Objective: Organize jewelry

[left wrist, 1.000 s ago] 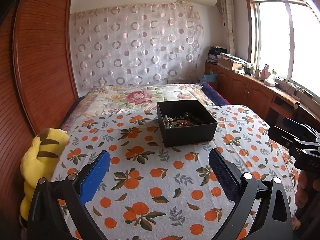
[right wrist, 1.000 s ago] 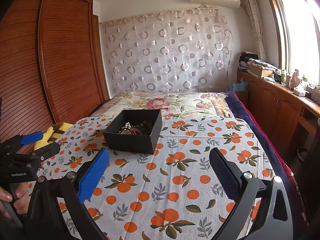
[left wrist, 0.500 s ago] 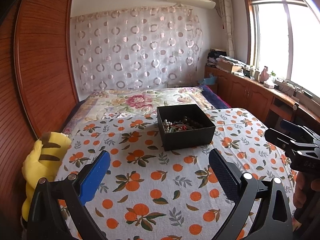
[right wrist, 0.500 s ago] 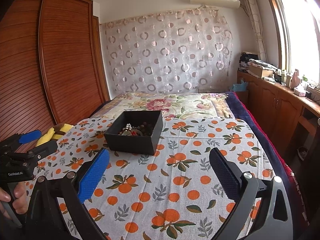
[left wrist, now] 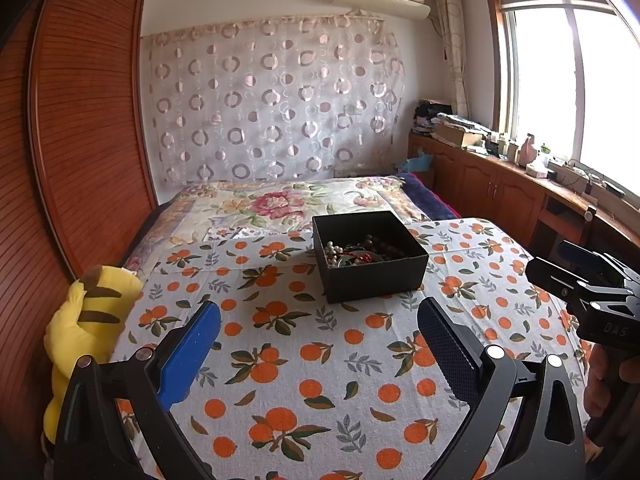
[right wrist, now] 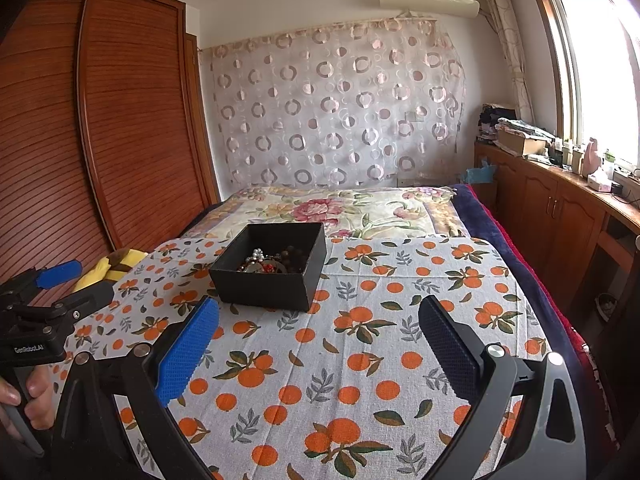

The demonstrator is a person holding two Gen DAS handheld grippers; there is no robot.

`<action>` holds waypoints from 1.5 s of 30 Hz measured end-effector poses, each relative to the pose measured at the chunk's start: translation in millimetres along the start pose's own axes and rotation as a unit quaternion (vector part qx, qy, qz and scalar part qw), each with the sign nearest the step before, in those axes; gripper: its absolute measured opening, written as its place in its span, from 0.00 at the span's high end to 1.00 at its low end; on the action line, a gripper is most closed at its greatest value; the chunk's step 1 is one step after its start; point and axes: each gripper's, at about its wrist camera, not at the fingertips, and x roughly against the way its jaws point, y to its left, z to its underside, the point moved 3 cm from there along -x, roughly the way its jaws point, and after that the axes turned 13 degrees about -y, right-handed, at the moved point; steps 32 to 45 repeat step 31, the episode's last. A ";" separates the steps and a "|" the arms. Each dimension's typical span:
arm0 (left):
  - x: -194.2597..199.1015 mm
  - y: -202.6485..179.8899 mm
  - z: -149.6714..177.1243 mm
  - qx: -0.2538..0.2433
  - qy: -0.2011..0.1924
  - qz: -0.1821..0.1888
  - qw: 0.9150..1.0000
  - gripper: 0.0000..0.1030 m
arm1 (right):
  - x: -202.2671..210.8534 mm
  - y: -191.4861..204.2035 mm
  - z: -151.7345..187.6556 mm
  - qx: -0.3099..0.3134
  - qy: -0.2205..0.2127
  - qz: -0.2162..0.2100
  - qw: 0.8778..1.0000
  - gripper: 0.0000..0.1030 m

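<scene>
A black open box [left wrist: 370, 256] [right wrist: 272, 268] stands on the orange-print cloth on the bed. Inside lies a tangle of jewelry [left wrist: 360, 250] [right wrist: 272, 262]: pearl beads, dark wooden beads and something red. My left gripper [left wrist: 320, 344] is open and empty, held well short of the box; it also shows at the left edge of the right wrist view [right wrist: 60, 284], held by a hand. My right gripper [right wrist: 318, 344] is open and empty too, back from the box, and appears at the right in the left wrist view [left wrist: 560, 260].
A yellow plush toy [left wrist: 86, 316] lies at the bed's left edge against the wooden wardrobe [left wrist: 80, 140]. A floral quilt [left wrist: 280, 204] covers the bed beyond the box. Wooden cabinets [right wrist: 560, 216] with clutter run under the window on the right.
Both grippers have drawn back and risen slightly, so the box looks a little farther away. Both stay open; nothing was picked up.
</scene>
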 end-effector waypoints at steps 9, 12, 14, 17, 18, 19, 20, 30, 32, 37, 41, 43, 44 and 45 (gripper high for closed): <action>0.1 0.1 0.1 0.001 0.000 0.000 1.000 0.08 | 0.4 -1.1 0.4 0.000 -0.001 0.000 1.000 0.02; 0.2 0.1 0.2 0.000 0.000 -0.001 1.000 0.08 | 0.1 0.0 -0.1 0.000 -0.001 0.000 1.000 0.02; 0.3 0.3 0.1 0.001 0.000 0.000 1.000 0.08 | 0.5 -0.3 0.0 0.000 -0.001 0.000 1.000 0.02; 0.1 0.3 0.4 0.000 -0.001 0.000 1.000 0.08 | 0.6 -0.6 0.2 0.000 -0.001 0.000 1.000 0.02; -0.1 0.2 0.5 0.000 0.000 0.000 1.000 0.08 | 0.2 -0.2 0.1 0.000 -0.001 0.000 1.000 0.02; -0.1 0.2 0.6 0.000 0.000 0.000 1.000 0.08 | -0.2 -0.1 0.1 0.000 -0.001 0.000 1.000 0.02; 0.0 0.5 0.7 0.000 0.000 0.000 1.000 0.08 | 0.3 -0.6 0.4 0.000 -0.001 0.000 1.000 0.02; 1.3 1.7 -0.7 0.003 0.000 -0.001 1.000 0.08 | 0.2 -0.6 0.6 0.000 -0.001 0.000 1.000 0.02; 1.2 1.9 -0.6 0.003 0.001 -0.002 1.000 0.08 | 0.5 -1.2 0.8 -0.001 -0.001 0.000 1.000 0.02; 1.2 1.9 -0.6 0.003 0.001 -0.002 1.000 0.08 | 0.5 -1.2 0.8 -0.001 -0.001 0.000 1.000 0.02; 1.2 1.9 -0.6 0.003 0.001 -0.002 1.000 0.08 | 0.5 -1.2 0.8 -0.001 -0.001 0.000 1.000 0.02; 1.2 1.9 -0.6 0.003 0.001 -0.002 1.000 0.08 | 0.5 -1.2 0.8 -0.001 -0.001 0.000 1.000 0.02; 1.2 1.9 -0.6 0.003 0.001 -0.002 1.000 0.08 | 0.5 -1.2 0.8 -0.001 -0.001 0.000 1.000 0.02; 1.2 1.9 -0.6 0.003 0.001 -0.002 1.000 0.08 | 0.5 -1.2 0.8 -0.001 -0.001 0.000 1.000 0.02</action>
